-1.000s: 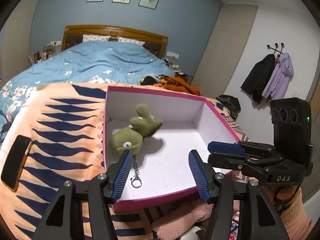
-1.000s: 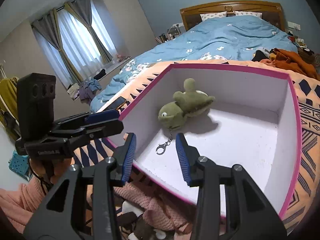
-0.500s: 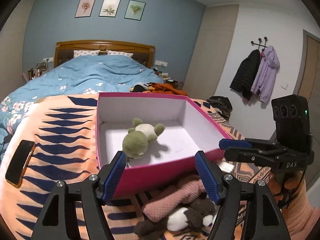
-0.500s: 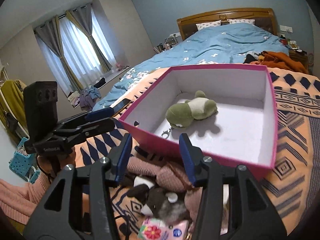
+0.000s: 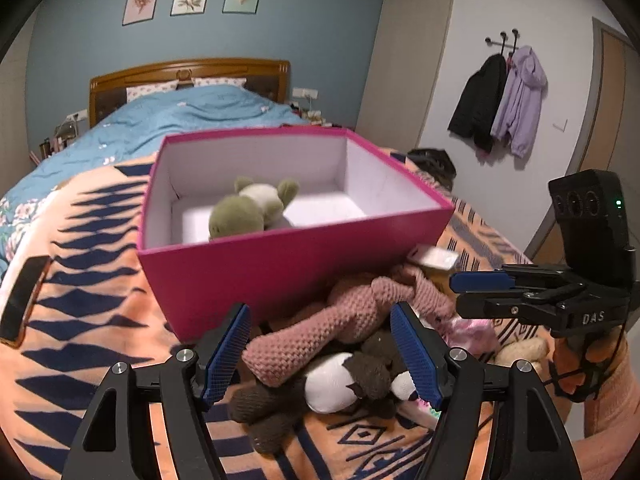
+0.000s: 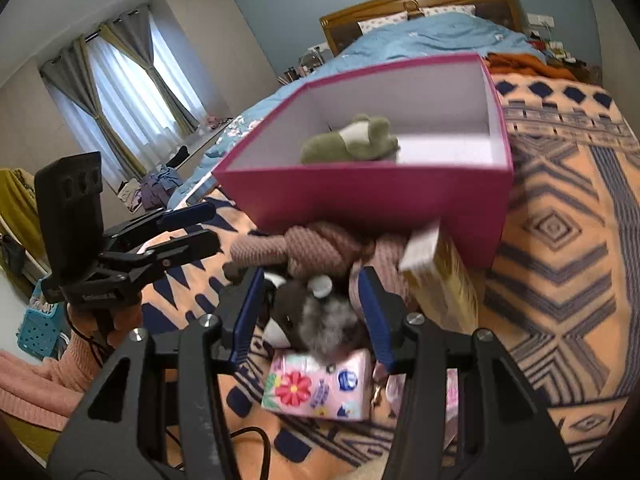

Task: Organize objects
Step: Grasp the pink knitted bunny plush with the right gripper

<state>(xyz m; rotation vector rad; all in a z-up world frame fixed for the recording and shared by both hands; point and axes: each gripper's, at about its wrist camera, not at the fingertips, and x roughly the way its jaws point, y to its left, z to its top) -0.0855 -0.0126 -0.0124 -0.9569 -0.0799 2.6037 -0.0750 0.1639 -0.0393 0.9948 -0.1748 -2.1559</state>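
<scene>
A pink box [image 5: 280, 264] [image 6: 360, 196] sits on the patterned blanket with a green plush toy [image 5: 248, 212] [image 6: 352, 142] inside. In front of it lies a pile: a pink knitted toy [image 5: 344, 320] [image 6: 320, 248], a brown-and-white plush [image 5: 352, 380] [image 6: 312, 316], a pink tissue pack [image 6: 320, 384] and a yellowish box [image 6: 436, 276]. My left gripper [image 5: 320, 356] is open and empty above the pile. My right gripper [image 6: 312, 312] is open around the brown plush, without touching it as far as I can tell.
A dark phone [image 5: 22, 300] lies on the blanket [image 5: 88, 280] at the left. The bed [image 5: 192, 116] with blue duvet stretches behind the box. Coats [image 5: 500, 100] hang on the right wall. A blue basket [image 6: 40, 328] stands on the floor.
Both grippers have pulled back from over the box and dropped toward the pile in front of it. The right gripper has opened wider. The green plush stays in the box.
</scene>
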